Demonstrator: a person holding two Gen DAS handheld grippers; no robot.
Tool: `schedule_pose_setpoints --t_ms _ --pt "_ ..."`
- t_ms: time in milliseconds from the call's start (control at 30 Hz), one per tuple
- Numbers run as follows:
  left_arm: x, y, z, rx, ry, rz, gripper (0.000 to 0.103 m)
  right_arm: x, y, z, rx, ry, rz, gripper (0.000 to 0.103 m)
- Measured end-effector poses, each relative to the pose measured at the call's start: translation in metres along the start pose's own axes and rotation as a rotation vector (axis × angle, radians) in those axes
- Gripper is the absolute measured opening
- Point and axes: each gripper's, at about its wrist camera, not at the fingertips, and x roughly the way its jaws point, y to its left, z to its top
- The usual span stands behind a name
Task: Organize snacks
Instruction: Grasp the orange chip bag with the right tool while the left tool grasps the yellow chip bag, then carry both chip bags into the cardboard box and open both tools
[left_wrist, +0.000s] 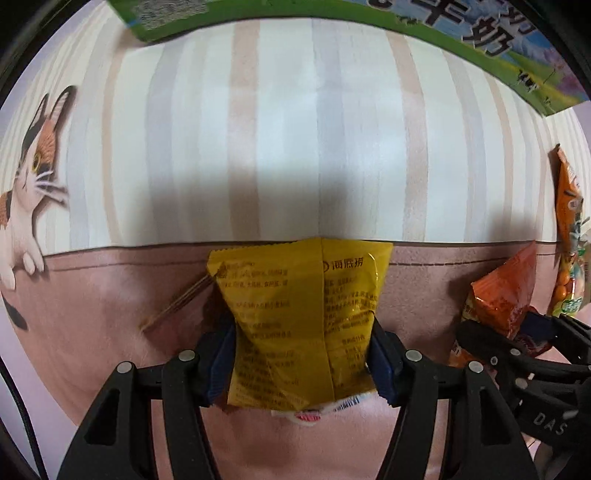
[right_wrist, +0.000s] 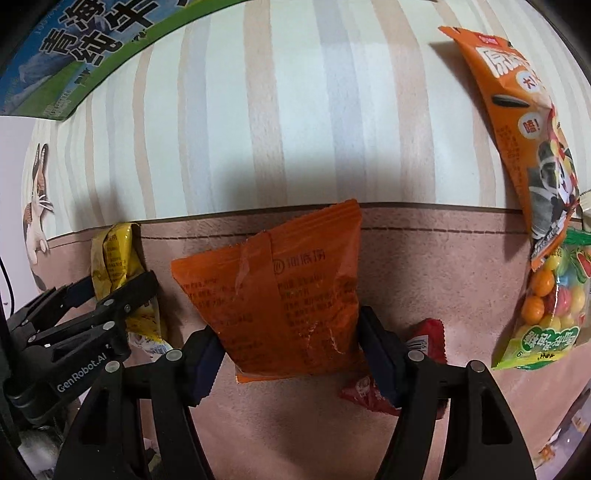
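Left wrist view: the left gripper clamped a yellow snack packet at its mid-sides, above the pink mat, with a milk carton at one o'clock. Right wrist view: the right gripper pinched an orange snack packet likewise; candy bag at three o'clock. Both packets looked light, crinkly, slippery and crushable, best held by sides or seams.

Striped cloth with a pink band, calico cat print, milk carton at the top edge
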Motion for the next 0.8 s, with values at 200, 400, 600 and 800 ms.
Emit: schedule_pose_setpoints --t_ms 200,400,600,800 --pt "0.009 -0.003 0.006 -0.023 0.014 -0.011 0.061 0.010 0.005 0.000 -0.001 -0.009 -0.003 0.073" --pt "0.003 0.003 -0.015 -0.036 0.003 -0.023 0.057 -0.003 0.014 0.006 0.008 -0.036 -0.011 0.068" --pt "0.000 0.024 -0.025 -0.044 -0.001 -0.031 0.054 -0.008 0.011 0.002 0.008 -0.056 0.000 0.063" --pt "-0.011 0.024 -0.028 -0.049 -0.020 -0.046 0.052 -0.015 0.009 0.001 0.004 -0.060 0.011 0.060"
